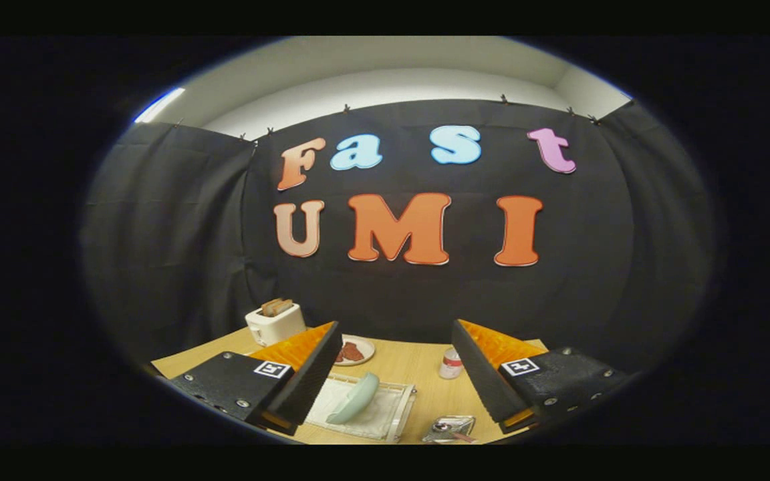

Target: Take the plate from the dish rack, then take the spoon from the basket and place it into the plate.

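Gripper (398, 364) held high above the wooden table (418, 374), pitched forward and down; fingers spread wide, grasping nothing. Pale green plate (356, 399) stands on edge in the white dish rack (366, 409), below the gap, nearer the left finger. Basket (450, 427) with spoon (448, 429) just right of rack. Toaster (275, 321) and small bottle (451, 363) beyond rack.

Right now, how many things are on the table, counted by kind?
Plates: 2, a pale one in the rack, one with food
Rack: 1
Basket: 1
Toaster: 1
Bottle: 1
Total: 6
The gripper hangs open above them.
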Demonstrator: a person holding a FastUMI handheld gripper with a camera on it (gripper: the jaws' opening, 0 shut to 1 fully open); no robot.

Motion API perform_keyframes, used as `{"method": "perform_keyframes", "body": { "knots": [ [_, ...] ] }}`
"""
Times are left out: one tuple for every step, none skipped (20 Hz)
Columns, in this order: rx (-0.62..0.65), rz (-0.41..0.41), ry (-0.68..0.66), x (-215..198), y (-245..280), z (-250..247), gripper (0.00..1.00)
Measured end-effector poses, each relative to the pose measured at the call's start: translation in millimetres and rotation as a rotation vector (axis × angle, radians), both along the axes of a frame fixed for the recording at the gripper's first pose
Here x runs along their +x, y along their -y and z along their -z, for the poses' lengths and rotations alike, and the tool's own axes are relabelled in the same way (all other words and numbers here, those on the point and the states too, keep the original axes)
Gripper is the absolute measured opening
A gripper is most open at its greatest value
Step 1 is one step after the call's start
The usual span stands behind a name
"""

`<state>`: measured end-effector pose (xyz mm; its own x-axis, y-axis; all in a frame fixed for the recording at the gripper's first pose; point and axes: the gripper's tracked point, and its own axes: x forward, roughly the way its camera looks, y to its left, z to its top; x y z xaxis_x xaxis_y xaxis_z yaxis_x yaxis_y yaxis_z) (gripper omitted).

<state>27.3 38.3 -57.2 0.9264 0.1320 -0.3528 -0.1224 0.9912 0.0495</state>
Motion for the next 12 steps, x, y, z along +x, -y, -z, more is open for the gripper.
{"method": "perform_keyframes", "body": {
  "knots": [
    [0.016,-0.008,-0.037,2.6,-3.7,7.3,0.99],
    [0.03,-0.011,-0.075,4.9,-7.0,15.0,0.99],
    [0.043,-0.015,-0.119,7.5,-10.2,23.9,0.99],
    [0.038,0.0,-0.175,9.2,-9.6,35.8,0.99],
    [0.024,0.017,-0.239,9.0,-7.1,48.5,0.99],
    [0.018,0.014,-0.283,9.5,-10.5,57.2,0.99],
    [0.01,0.005,-0.321,9.3,-17.0,66.6,0.98],
    [0.002,-0.007,-0.363,9.4,-21.7,75.7,0.98],
    [-0.006,-0.021,-0.411,10.1,-25.9,86.3,0.98],
    [-0.011,-0.033,-0.463,6.0,-29.0,97.8,0.98],
    [-0.018,-0.037,-0.513,4.0,-31.3,109.6,0.97],
    [-0.028,-0.046,-0.567,1.7,-34.5,120.4,0.97]
  ]
}}
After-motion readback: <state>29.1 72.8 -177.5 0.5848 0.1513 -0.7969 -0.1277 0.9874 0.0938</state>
